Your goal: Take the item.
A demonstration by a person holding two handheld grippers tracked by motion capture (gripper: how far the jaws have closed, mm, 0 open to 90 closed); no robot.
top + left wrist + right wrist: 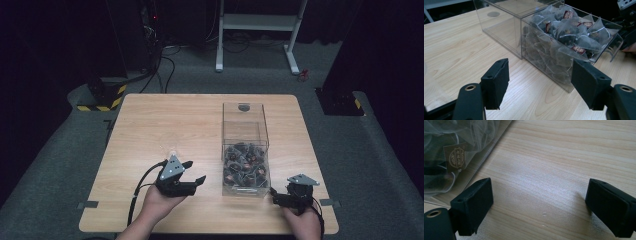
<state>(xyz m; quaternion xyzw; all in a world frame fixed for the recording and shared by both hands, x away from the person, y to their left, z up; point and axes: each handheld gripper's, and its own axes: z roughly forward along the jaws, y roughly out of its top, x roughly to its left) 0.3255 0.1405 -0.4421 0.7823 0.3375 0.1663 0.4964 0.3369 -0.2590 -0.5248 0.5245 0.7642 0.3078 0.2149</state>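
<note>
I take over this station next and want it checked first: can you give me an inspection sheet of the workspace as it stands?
Surface: wooden table, bare wood, no spills seen.
Job's things: clear plastic box with two compartments; near one heaped with pyramid tea bags, far one empty.
Clutter: a small clear item beyond the left gripper; too faint to identify.
Grippers: left gripper open, holding nothing; right gripper open, holding nothing, beside the box's near corner.
Cables: black cable trails from the left gripper; more cables on the floor behind.
Surroundings: grey carpet, white frame legs, dark curtains.
</note>
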